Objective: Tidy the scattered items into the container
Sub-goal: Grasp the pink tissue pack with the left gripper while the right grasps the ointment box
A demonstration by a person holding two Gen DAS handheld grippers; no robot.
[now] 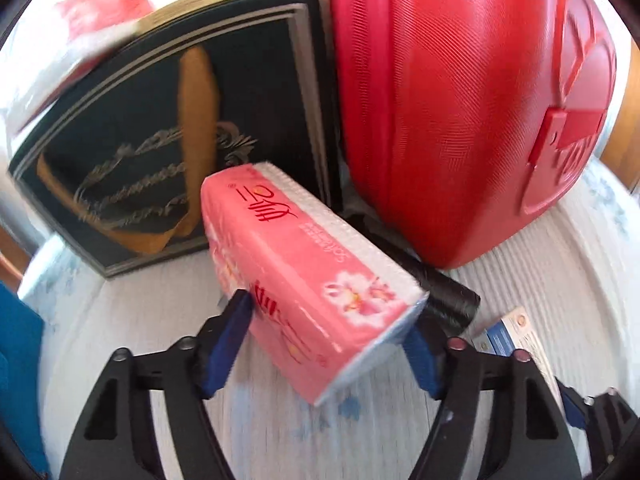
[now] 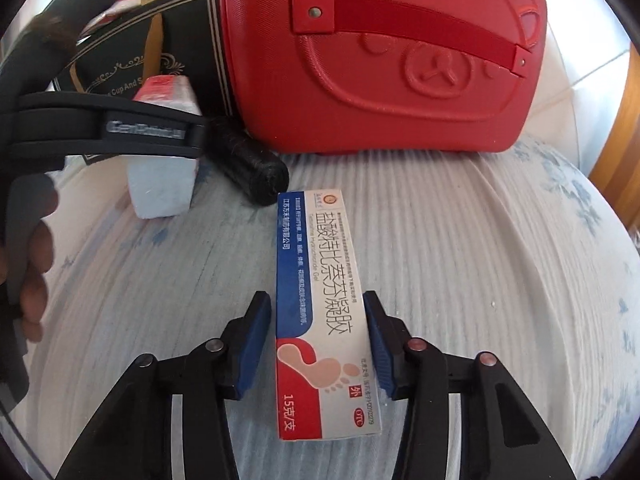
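My left gripper (image 1: 328, 332) is shut on a pink tissue pack (image 1: 304, 264) and holds it tilted above the cloth. The pack also shows in the right wrist view (image 2: 164, 148), with the left gripper's arm across it. My right gripper (image 2: 318, 340) has its jaws on both sides of a white, blue and red medicine box (image 2: 320, 312) that lies on the cloth; a thin gap shows at the left pad. A black roll of bags (image 2: 250, 168) lies between the pack and the red case (image 2: 380, 60). The red case stands closed at the back.
A dark gift box (image 1: 160, 140) with gold lettering stands left of the red case (image 1: 460, 100). A white cloth with blue flowers (image 2: 480, 260) covers the round surface. Wooden furniture (image 2: 624, 140) shows at the right edge. The black roll (image 1: 448, 300) lies just behind the pack.
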